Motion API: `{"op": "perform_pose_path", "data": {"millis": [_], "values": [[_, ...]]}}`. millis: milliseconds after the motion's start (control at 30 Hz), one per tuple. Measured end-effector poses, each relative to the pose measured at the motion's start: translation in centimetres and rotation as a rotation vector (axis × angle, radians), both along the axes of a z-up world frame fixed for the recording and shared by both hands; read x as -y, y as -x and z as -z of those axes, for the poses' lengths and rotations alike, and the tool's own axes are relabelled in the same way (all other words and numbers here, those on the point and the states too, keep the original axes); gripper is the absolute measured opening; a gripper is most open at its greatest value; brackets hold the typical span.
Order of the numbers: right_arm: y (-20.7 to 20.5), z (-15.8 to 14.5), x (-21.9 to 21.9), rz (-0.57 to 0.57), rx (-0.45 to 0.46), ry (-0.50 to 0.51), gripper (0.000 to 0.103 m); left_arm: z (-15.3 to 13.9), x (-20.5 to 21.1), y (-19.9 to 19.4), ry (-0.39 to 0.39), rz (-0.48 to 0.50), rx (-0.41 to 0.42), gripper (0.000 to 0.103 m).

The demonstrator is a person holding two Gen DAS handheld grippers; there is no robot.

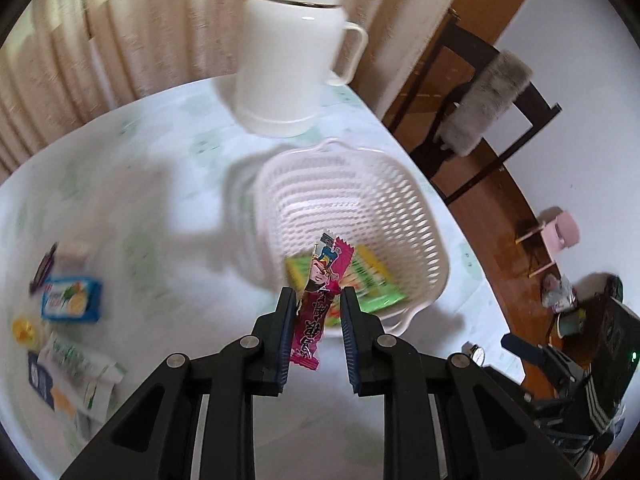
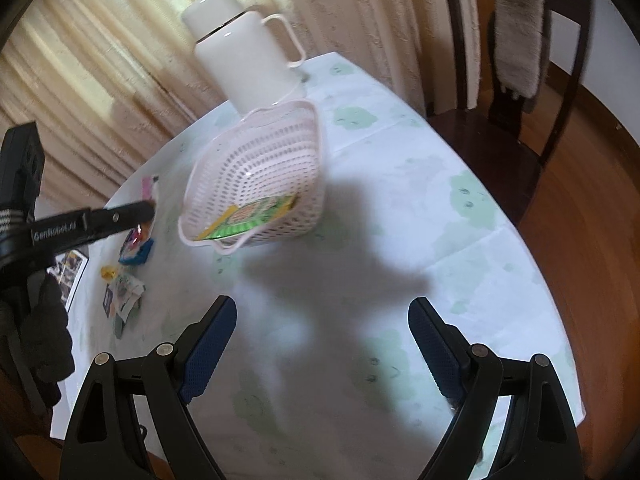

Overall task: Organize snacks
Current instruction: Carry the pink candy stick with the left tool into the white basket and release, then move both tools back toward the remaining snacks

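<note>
My left gripper (image 1: 318, 296) is shut on a long pink snack stick (image 1: 322, 272) and holds it upright in the air, just in front of the near rim of the white mesh basket (image 1: 400, 184). A green snack packet (image 1: 376, 286) lies inside the basket. In the right wrist view the basket (image 2: 256, 152) sits at mid-table with the green packet (image 2: 248, 216) in it, and the left gripper (image 2: 149, 209) reaches in from the left. My right gripper (image 2: 322, 306) hovers open over bare tablecloth, with nothing between its fingers.
A tall white thermos jug (image 1: 288, 60) stands behind the basket. Loose snacks lie at the table's left: a blue packet (image 1: 72, 300), a yellow sweet (image 1: 24, 328) and green-white packets (image 1: 80, 364). A dark wooden chair (image 2: 512, 80) stands beyond the table's right edge.
</note>
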State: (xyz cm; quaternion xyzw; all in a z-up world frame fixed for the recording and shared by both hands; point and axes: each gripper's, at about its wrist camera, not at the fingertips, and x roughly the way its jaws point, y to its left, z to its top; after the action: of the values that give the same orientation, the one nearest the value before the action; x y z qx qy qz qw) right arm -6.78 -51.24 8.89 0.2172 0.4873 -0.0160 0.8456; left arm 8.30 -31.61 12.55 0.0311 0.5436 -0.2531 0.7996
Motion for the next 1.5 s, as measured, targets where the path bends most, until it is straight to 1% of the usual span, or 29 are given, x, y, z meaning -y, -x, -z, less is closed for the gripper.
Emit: {"op": "perform_pose_path", "data": {"millis": [67, 100, 133, 167, 300, 400, 533, 967, 1300, 1500], "values": [[0.3, 0.2, 0.7, 0.017, -0.002, -0.005, 0.088, 0.1, 1.3, -0.2, -0.013, 0.008, 0.007, 0.026], [0.4, 0.2, 0.9, 0.023, -0.002, -0.007, 0.088, 0.1, 1.8, -0.2, -0.025, 0.007, 0.005, 0.040], [0.6, 0.3, 1.2, 0.029, -0.001, -0.009, 0.088, 0.2, 2.2, -0.3, -0.033, -0.003, 0.005, 0.051], [0.7, 0.3, 1.3, 0.032, -0.001, -0.010, 0.088, 0.1, 2.3, -0.3, -0.030, -0.012, 0.009, 0.052], [0.9, 0.5, 1.8, 0.043, 0.000, -0.019, 0.088, 0.3, 1.8, -0.4, -0.037, -0.022, 0.005, 0.052], [0.7, 0.7, 1.7, 0.038, -0.001, -0.025, 0.088, 0.5, 0.8, -0.2, -0.048, -0.040, 0.000, 0.052], [0.2, 0.6, 0.7, 0.005, 0.005, -0.024, 0.088, 1.0, -1.4, 0.1, -0.057, -0.089, -0.025, 0.052], [-1.4, 0.3, -3.6, -0.105, 0.004, -0.025, 0.088, 1.9, -7.2, 1.7, -0.092, -0.182, -0.040, 0.052], [-3.2, 0.1, -9.3, -0.228, 0.010, -0.031, 0.088, 2.1, -15.3, 2.4, -0.101, -0.333, -0.056, 0.052], [-4.1, -0.1, -12.3, -0.281, 0.007, -0.029, 0.088, 2.8, -20.6, 2.8, -0.115, -0.434, -0.086, 0.053]]}}
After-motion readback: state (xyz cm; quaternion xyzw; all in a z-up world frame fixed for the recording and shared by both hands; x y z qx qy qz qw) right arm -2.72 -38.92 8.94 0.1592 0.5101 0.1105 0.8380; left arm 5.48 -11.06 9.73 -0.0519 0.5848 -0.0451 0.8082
